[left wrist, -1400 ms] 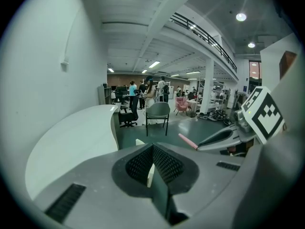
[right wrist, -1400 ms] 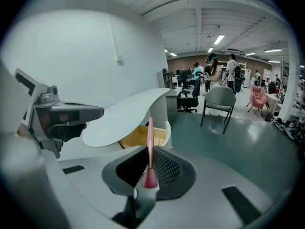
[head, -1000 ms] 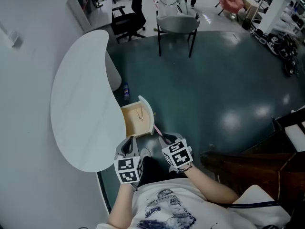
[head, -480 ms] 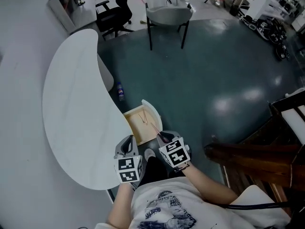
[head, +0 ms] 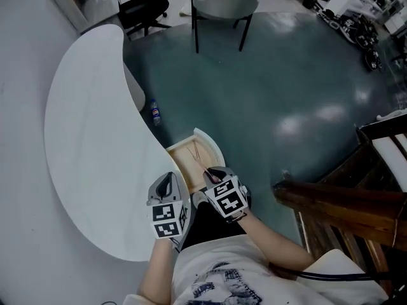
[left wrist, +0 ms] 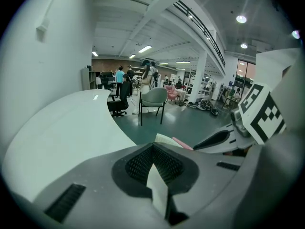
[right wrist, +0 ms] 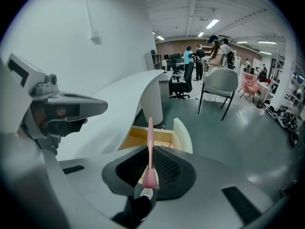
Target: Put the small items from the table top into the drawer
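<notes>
Jaws of the right gripper point(right wrist: 150, 162) are closed on a slim pink stick point(right wrist: 150, 136), which juts forward out of them toward the open drawer point(right wrist: 183, 135) just ahead and below. From the head view the stick's far end is already over the drawer's near edge. The left gripper point(head: 166, 184) hangs just beside it, over the rim of the white table point(head: 89, 126). Its jaws stand close together with a pale sliver between them, and I cannot tell whether that is a held thing or the table top showing through. Inside the drawer's wooden tray lie a couple of thin sticks point(head: 195, 150), so part of the job looks done. The pink stick is not yet let go, and lowering it into the tray and opening the jaws appears to be the step in hand. No other small items show on the stretch of table top in view, so this may be among the last. As for writing, the marker cubes point(head: 227, 199) carry only black-and-white squares. The small bottle point(head: 155, 113) on the floor by the table has a label too small to read, and the print on the person's shirt point(head: 216, 284) cannot be made out.
</notes>
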Action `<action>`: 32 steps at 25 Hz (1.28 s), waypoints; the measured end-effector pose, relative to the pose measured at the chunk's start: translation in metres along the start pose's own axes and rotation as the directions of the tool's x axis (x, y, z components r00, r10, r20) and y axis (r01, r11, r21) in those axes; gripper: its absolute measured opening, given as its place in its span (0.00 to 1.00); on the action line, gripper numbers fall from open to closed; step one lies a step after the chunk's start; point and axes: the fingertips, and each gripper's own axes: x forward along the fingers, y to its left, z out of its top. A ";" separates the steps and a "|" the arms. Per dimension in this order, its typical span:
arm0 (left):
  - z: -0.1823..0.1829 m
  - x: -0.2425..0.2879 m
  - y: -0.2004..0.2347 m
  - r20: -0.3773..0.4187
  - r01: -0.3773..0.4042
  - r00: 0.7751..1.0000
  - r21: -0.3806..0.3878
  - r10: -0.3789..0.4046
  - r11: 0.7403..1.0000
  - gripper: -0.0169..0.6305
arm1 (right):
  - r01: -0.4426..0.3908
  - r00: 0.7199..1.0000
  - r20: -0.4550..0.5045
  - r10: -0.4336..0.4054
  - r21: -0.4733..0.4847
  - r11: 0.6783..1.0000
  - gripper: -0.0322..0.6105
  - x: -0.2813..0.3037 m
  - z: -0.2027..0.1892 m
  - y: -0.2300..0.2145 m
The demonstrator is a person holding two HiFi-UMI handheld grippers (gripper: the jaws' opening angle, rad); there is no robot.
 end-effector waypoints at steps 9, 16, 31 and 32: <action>-0.011 0.038 0.033 -0.020 -0.032 0.999 -0.005 0.032 0.999 0.06 | -0.007 0.995 -0.095 0.009 0.021 1.000 0.14 0.070 -0.015 -0.012; -0.010 0.053 0.056 -0.021 -0.072 0.997 -0.007 0.072 0.997 0.06 | -0.021 0.994 -0.108 0.023 0.012 1.000 0.14 0.112 -0.015 -0.013; -0.022 0.069 0.075 -0.075 -0.072 0.995 -0.004 0.071 0.997 0.06 | -0.019 0.985 -0.169 0.026 0.038 0.999 0.14 0.180 -0.035 -0.020; -0.023 0.069 0.075 -0.082 -0.073 0.994 -0.001 0.072 0.997 0.06 | -0.022 0.985 -0.170 0.028 0.039 0.999 0.14 0.182 -0.035 -0.019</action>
